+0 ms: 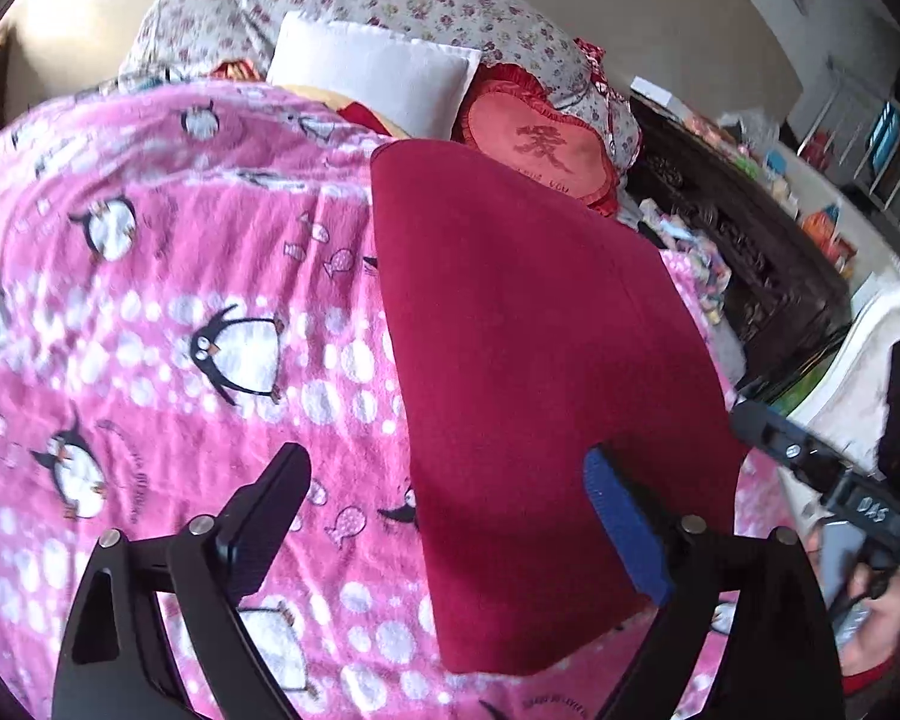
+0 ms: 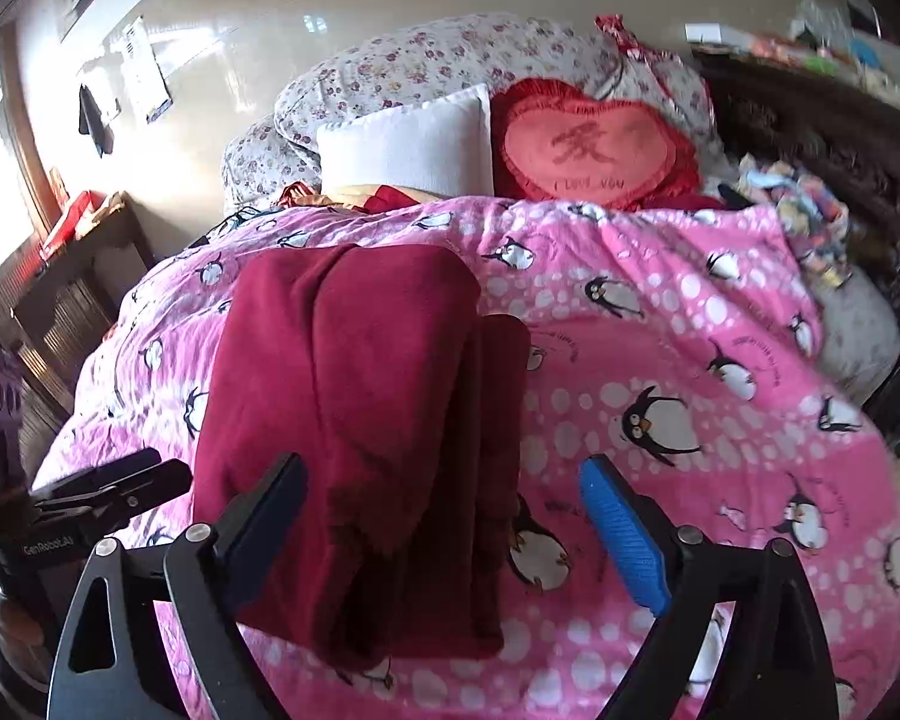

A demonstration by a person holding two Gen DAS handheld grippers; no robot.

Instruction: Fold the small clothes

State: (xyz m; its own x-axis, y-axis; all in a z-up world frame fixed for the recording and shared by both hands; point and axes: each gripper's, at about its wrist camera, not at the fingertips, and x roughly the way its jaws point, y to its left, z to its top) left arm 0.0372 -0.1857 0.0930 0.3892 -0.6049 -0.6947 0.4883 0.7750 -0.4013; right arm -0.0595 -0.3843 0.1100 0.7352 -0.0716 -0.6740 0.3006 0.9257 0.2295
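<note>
My left gripper (image 1: pixel 444 516) stands wide with nothing pinched; its fingers hover over the near end of the dark red garment (image 1: pixel 540 372), the blue-padded finger above the cloth and the black one out over the blanket to the side. My right gripper (image 2: pixel 441 513) is spread just as wide and grips nothing; in its view the garment (image 2: pixel 360 420) lies between and just beyond the two fingers, with its near hem close under them.

The garment is a soft, fleecy dark red piece, folded into a long strip. From the right wrist I see a broad smooth panel on one side and narrower layered folds stacked along the other, with a small rounded tab at their far end. From the left wrist it looks flat, with straight long edges and a squared far end.

It rests on a plush pink blanket (image 1: pixel 168 312) printed with penguins, fish and white dots, which covers the bed. Bare blanket lies on both sides of the garment. At the head of the bed lie a white pillow (image 2: pixel 414 144), a red heart-shaped cushion (image 2: pixel 594 150) and a floral quilt (image 2: pixel 426 54). A dark carved headboard (image 1: pixel 744 264) runs along one edge of the bed.
</note>
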